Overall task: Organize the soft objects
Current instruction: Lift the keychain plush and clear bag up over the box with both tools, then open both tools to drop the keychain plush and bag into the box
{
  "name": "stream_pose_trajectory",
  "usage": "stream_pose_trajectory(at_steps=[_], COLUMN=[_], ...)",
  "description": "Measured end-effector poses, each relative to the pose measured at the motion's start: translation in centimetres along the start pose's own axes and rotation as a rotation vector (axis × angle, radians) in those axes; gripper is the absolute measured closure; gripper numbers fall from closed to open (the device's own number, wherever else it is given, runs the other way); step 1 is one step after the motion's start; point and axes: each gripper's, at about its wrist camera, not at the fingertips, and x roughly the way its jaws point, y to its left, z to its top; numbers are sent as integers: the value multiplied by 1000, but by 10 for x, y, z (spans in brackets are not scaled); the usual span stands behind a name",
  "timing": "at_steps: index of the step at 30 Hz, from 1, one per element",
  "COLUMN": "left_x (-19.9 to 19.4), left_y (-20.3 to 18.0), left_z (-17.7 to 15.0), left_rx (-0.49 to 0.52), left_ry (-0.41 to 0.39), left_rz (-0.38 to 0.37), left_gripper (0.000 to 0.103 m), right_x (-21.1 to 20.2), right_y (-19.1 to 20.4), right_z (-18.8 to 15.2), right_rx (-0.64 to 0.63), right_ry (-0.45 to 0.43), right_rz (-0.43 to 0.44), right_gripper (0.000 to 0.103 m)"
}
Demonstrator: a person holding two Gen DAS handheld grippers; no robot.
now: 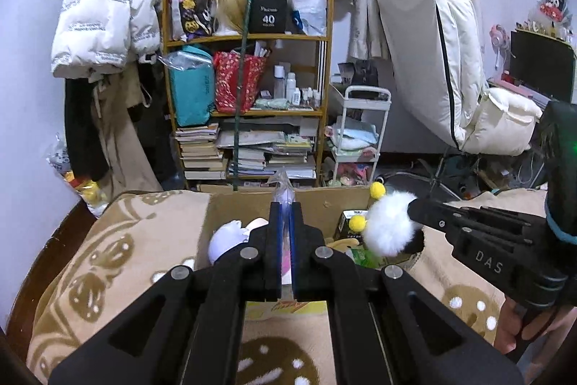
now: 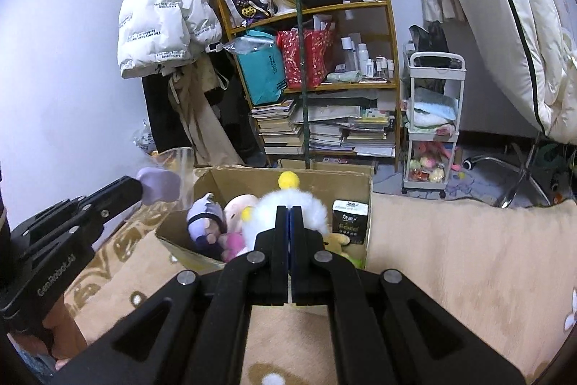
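Observation:
An open cardboard box (image 2: 346, 183) sits on a beige patterned blanket (image 2: 450, 251). Inside lie a purple-haired doll (image 2: 205, 219), a pink doll (image 2: 238, 208), a yellow plush (image 2: 337, 239) and a black carton (image 2: 349, 222). My right gripper (image 2: 290, 211) is shut on a white fluffy plush with yellow pompoms (image 2: 288, 204), held over the box; it also shows in the left wrist view (image 1: 387, 226). My left gripper (image 1: 285, 208) is shut on a clear plastic bag holding a lilac soft toy (image 2: 160, 184), at the box's left edge.
A wooden shelf (image 1: 249, 110) with books, bags and bottles stands behind the box. A white trolley (image 2: 432, 125) with soft items is to its right. A white puffer jacket (image 1: 104, 13) hangs at the left. A folded mattress (image 1: 432, 35) leans at the right.

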Motion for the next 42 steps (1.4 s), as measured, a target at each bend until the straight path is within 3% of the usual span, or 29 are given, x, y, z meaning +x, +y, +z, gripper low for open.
stream_pose_trajectory(at_steps=[5, 13, 21, 26, 31, 33, 35, 39, 41, 42], left_x=[25, 50, 56, 53, 42, 34, 25, 4, -6, -12], left_y=[-4, 0, 10, 14, 18, 20, 21, 24, 25, 25], left_z=[-10, -23, -30, -32, -33, -31, -30, -29, -30, -29], left_rx=[14, -13, -44, -43, -26, -25, -26, -31, -17, -3], left_ry=[61, 150, 206, 222, 220, 210, 194, 162, 154, 152], left_rz=[5, 29, 44, 58, 92, 101, 117, 142, 155, 163], left_gripper=[100, 99, 88, 78, 74, 69, 60, 50, 46, 38], right_x=[6, 31, 32, 26, 18, 13, 6, -11, -20, -27], right_y=[-9, -20, -21, -23, -27, -28, -27, -23, -19, -18], right_z=[-8, -20, -25, -23, -24, -25, -26, -27, -27, -27], right_rx=[1, 34, 55, 60, 71, 69, 70, 51, 39, 33], right_ry=[-52, 15, 47, 43, 45, 46, 33, -5, -28, -49], right_rz=[3, 44, 49, 38, 34, 25, 19, -5, -11, -20], right_gripper=[101, 100, 100, 99, 97, 90, 70, 52, 36, 30])
